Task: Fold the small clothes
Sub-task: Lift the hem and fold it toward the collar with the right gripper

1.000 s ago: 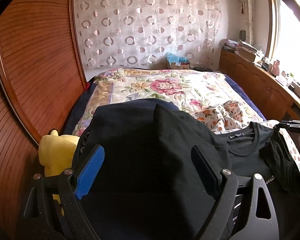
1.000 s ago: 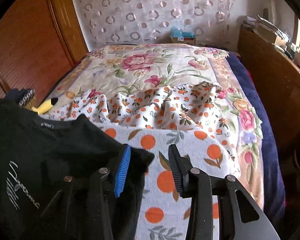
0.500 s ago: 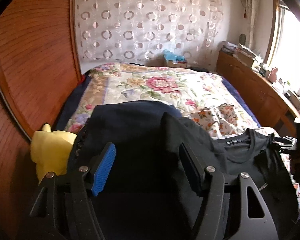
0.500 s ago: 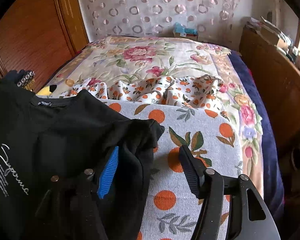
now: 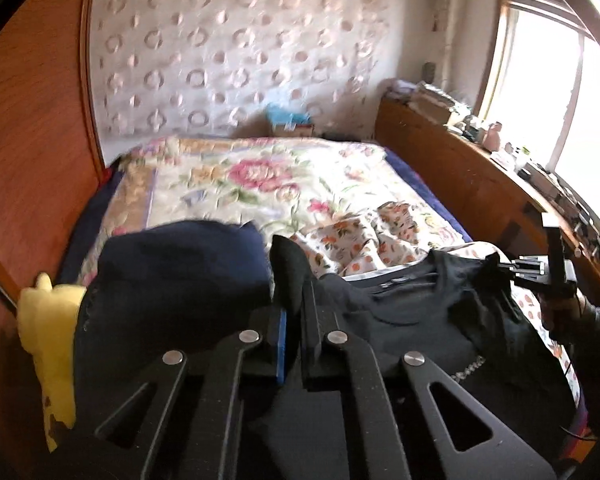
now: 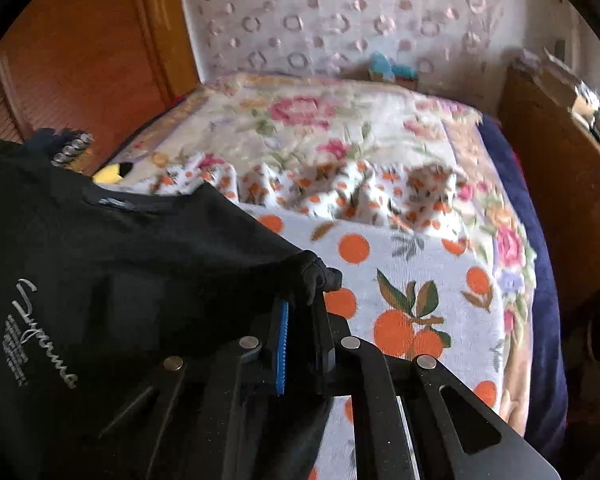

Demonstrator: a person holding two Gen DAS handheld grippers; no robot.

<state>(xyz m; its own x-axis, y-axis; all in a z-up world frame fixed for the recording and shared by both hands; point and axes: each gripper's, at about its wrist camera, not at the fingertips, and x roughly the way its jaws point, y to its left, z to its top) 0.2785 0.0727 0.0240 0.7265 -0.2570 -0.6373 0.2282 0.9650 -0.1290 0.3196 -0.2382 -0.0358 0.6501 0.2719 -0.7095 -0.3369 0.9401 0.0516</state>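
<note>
Both views are smeared by motion blur, so the patterned curtain (image 5: 236,60) and the clutter on the wooden ledge (image 5: 452,152) under the window are hard to make out. The lower part of the black T-shirt (image 6: 112,272) is cut off by the frame edge and hidden behind the tool bodies in both views. The shirt lies spread across the near end of the bed (image 6: 340,128), over an orange-print cloth (image 6: 412,280); its neck label and pale chest lettering show.

The left gripper (image 5: 293,312) has its jaws drawn narrow, pinching a raised peak of the shirt's black fabric between the blue pad and the dark pad. The right gripper (image 6: 302,312) is likewise clamped tight on a bunched corner of the shirt, which bulges over its fingertips.

A small box (image 5: 290,124) sits at the far end of the bed with something turquoise sticking out of it; what it is cannot be told. A yellow plush toy (image 5: 48,328) lies at the left, partly hidden by a dark navy bundle (image 5: 180,260).
</note>
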